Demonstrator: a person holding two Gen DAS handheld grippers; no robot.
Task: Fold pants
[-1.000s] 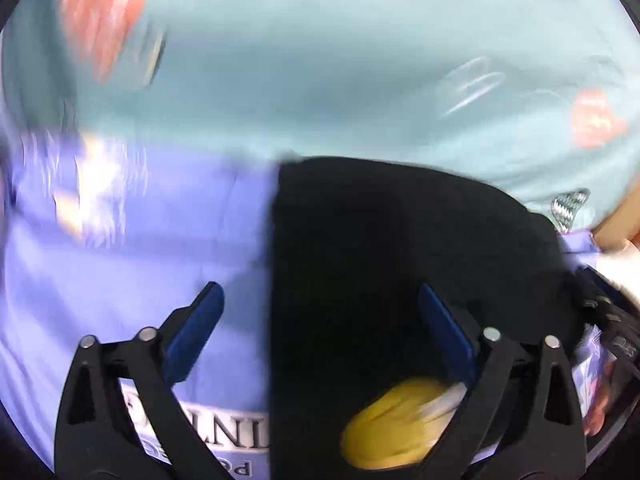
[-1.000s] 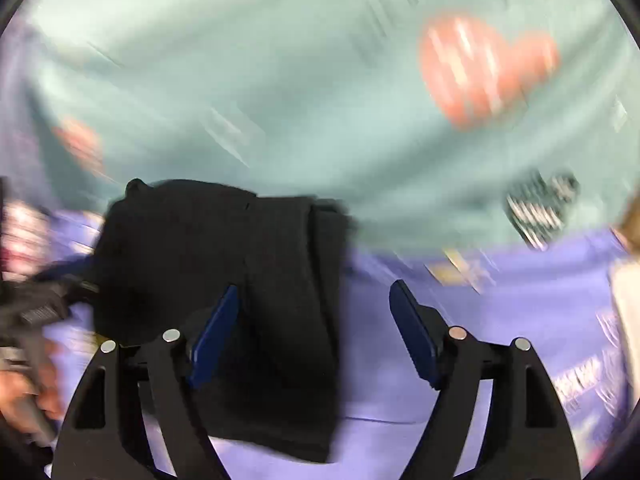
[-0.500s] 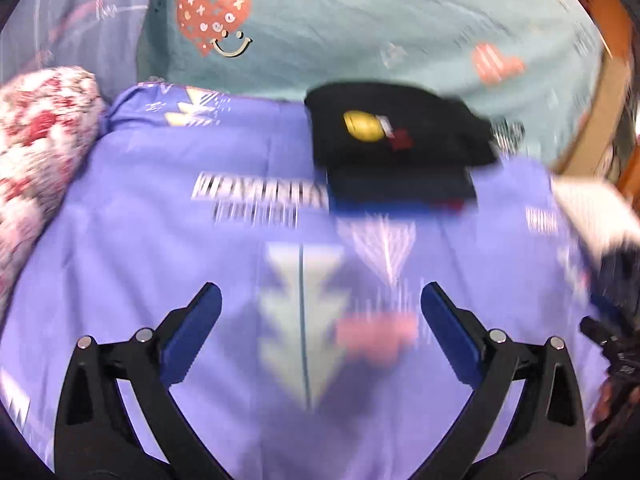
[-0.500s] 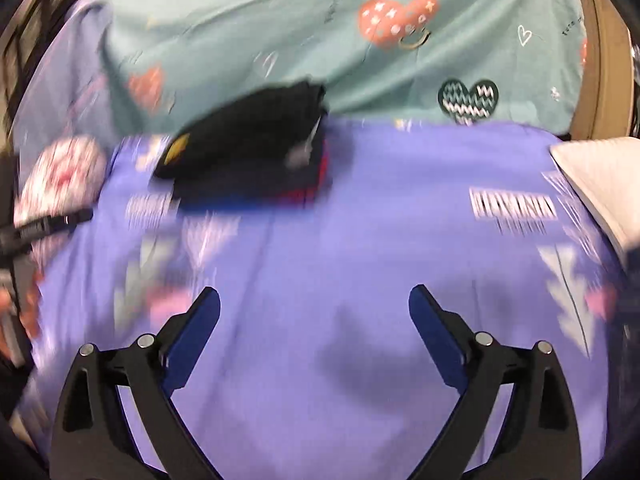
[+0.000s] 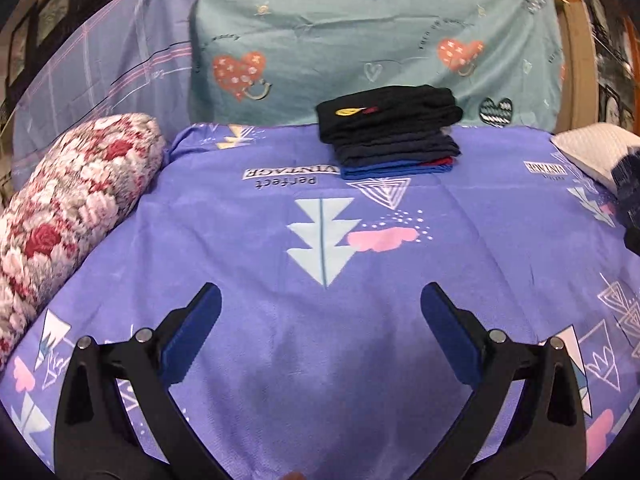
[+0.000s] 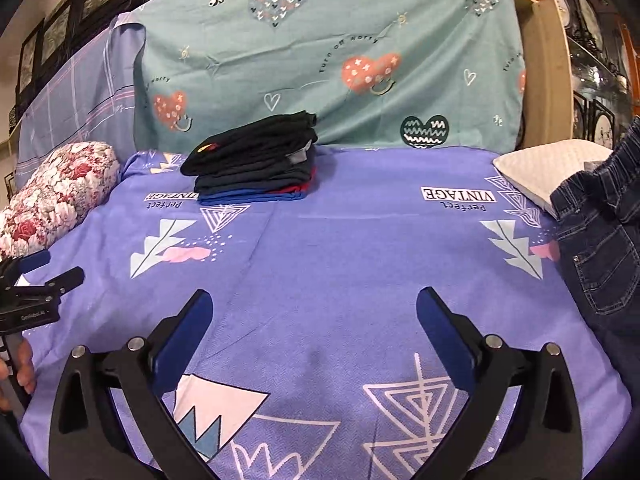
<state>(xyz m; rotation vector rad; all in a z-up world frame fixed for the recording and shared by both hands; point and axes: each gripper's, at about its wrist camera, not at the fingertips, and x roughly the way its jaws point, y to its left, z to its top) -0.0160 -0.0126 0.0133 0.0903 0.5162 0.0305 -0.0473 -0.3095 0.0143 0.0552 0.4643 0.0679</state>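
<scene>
- The left gripper (image 5: 320, 308) hangs over the purple sheet (image 5: 280, 264); its two blue pads (image 5: 192, 336) stand wide apart and nothing is between them.
- The right gripper (image 6: 314, 312) is also above the sheet, and its jaws have just been opening; they now stand wide with only bare sheet between them.
- One stack of folded pants (image 6: 256, 168) lies at the far edge of the sheet, against the teal cloth with hearts (image 6: 320, 60). The top piece is black with a small yellow mark. Under it I count about two dark pieces, then one red and one blue, but the exact number of layers is hard to tell.
- One pair of unfolded blue jeans (image 6: 600, 248) lies at the right edge of the sheet, partly over one white pillow (image 6: 548, 172).
- One flowered roll cushion (image 5: 68, 216) lies on the left side.
- In the right wrist view, a hand (image 6: 16, 368) holds the left gripper at the left border.
</scene>
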